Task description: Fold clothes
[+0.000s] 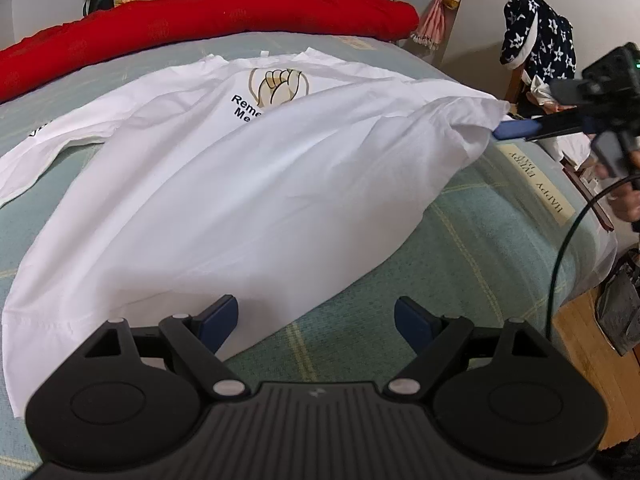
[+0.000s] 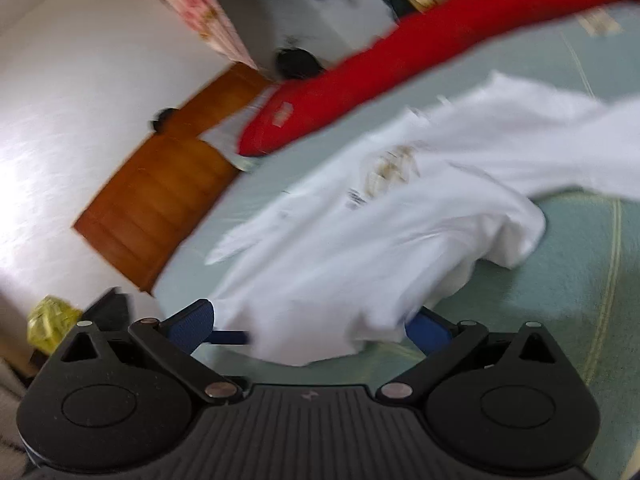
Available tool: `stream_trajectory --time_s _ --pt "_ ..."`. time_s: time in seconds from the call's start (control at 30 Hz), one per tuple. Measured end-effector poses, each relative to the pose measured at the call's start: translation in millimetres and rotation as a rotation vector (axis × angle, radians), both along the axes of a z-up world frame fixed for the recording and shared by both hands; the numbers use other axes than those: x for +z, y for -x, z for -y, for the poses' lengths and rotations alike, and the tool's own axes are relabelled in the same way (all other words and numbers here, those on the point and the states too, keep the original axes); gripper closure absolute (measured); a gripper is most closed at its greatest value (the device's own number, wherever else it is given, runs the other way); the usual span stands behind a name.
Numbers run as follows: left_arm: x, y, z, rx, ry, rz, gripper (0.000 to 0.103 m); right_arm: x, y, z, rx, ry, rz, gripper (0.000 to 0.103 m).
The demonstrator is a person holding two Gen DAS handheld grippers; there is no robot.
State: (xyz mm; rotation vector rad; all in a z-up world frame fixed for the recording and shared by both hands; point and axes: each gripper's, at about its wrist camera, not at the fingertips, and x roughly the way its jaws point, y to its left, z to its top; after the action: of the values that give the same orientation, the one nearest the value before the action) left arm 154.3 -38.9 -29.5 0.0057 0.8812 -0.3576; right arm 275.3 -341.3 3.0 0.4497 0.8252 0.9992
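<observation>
A long red bolster point(image 1: 208, 12) lines the far edge of the pale green checked bedspread point(image 1: 460, 256), where the white printed T-shirt point(image 1: 224, 184) lies, one side lifted by the pinching right gripper point(image 1: 505, 129) while the left gripper point(image 1: 316, 320) gapes empty over bare cover.

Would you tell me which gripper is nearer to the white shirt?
Right. The right gripper has the white shirt between its fingers, lifting one side; the left gripper hovers open just above the hem.
</observation>
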Motion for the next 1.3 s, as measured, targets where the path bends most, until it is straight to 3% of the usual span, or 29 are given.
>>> stream_trajectory --time_s 0.13,0.3,0.33,0.47,0.6,0.7,0.83,0.9,0.93,0.97,1.0,1.03,1.07,1.13,1.23,1.3 --pt "1 3 -1 0.000 0.008 0.005 0.018 1 2 13 -0.068 0.053 -0.023 0.000" --pt "-1 5 -5 0.006 0.003 -0.004 0.018 -57 -13 39 -0.214 0.061 -0.210 0.000" --pt "-2 4 -6 0.008 0.002 -0.007 0.018 -69 -15 44 -0.228 0.025 -0.242 0.000" --pt "-4 -1 -5 0.015 -0.004 -0.014 0.017 -80 -26 55 -0.287 -0.106 -0.229 0.000" --pt "-4 -2 0 0.007 -0.003 -0.012 0.016 -85 -51 42 -0.308 -0.135 -0.215 0.000" --pt "-4 -1 0 0.001 0.005 -0.012 0.016 -87 -63 27 -0.255 -0.160 -0.232 0.000" --pt "-6 -3 -2 0.005 0.011 -0.016 0.016 -93 -56 18 -0.198 -0.132 -0.167 0.000" --pt "-6 -4 -3 0.009 0.012 -0.016 0.016 -98 -54 26 -0.197 -0.156 -0.160 0.006" --pt "-5 -4 -3 0.009 0.013 -0.015 0.016 -100 -54 30 -0.212 -0.158 -0.170 0.017" --pt "-5 -3 -2 0.009 0.013 -0.014 0.016 -105 -56 37 -0.237 -0.162 -0.193 0.035" --pt "-5 -3 -3 0.009 0.014 -0.013 0.016 -109 -58 43 -0.263 -0.167 -0.216 0.046" --pt "-5 -3 -3 0.009 0.015 -0.013 0.016 -118 -61 52 -0.296 -0.194 -0.264 0.070" --pt "-5 -2 -3 0.009 0.015 -0.013 0.016 -126 -64 59 -0.323 -0.218 -0.312 0.088" --pt "-5 -1 -3 0.010 0.015 -0.013 0.016 -131 -67 60 -0.330 -0.230 -0.342 0.088" --pt "-6 -1 -3 0.012 0.014 -0.014 0.016 -123 -63 49 -0.349 -0.171 -0.303 0.087" --pt "-5 -1 -2 0.010 0.012 -0.013 0.016 -123 -62 46 -0.345 -0.186 -0.302 0.085"
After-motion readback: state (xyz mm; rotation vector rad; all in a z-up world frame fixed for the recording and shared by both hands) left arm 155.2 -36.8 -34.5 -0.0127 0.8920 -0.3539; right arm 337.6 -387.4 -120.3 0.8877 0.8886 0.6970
